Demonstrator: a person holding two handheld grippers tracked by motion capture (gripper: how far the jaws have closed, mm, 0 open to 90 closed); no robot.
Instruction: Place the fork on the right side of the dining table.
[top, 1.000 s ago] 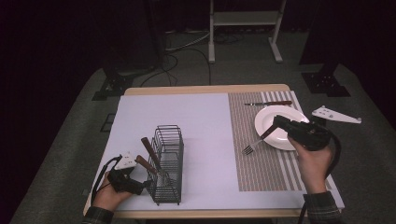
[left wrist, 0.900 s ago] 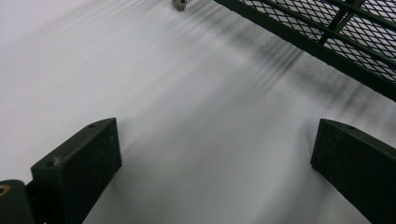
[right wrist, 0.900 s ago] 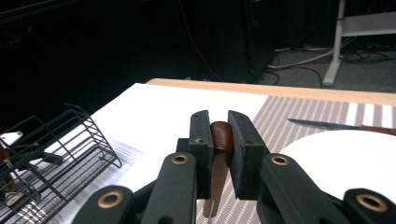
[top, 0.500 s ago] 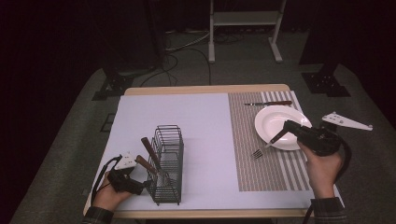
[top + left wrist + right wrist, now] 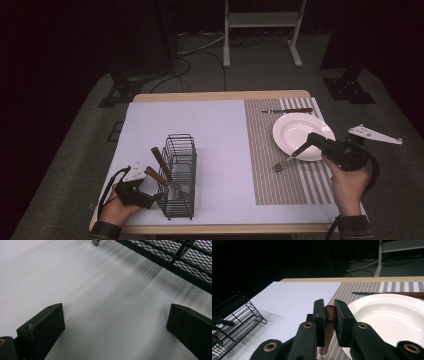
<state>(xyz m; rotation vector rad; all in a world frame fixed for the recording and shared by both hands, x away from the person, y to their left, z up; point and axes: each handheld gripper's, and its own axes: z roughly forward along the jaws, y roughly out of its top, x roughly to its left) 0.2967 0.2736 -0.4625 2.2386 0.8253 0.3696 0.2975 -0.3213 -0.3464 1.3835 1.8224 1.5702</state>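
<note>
Right tool (image 5: 329,312) clamps a fork's (image 5: 289,160) brown handle, seen close in its own view. High view shows tines slanting down-left from it; left tool (image 5: 112,322) gapes wide over the worktop (image 5: 100,302).

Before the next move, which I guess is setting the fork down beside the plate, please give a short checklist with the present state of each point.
1. Right tool shut on the fork handle: ok.
2. Fork tines over the striped placemat, left of the plate: ok.
3. Tines touching the mat: cannot tell.
4. Knife lies beyond the plate, apart from the fork: ok.
5. Left tool open, holding nothing, beside the wire rack: ok.
</note>
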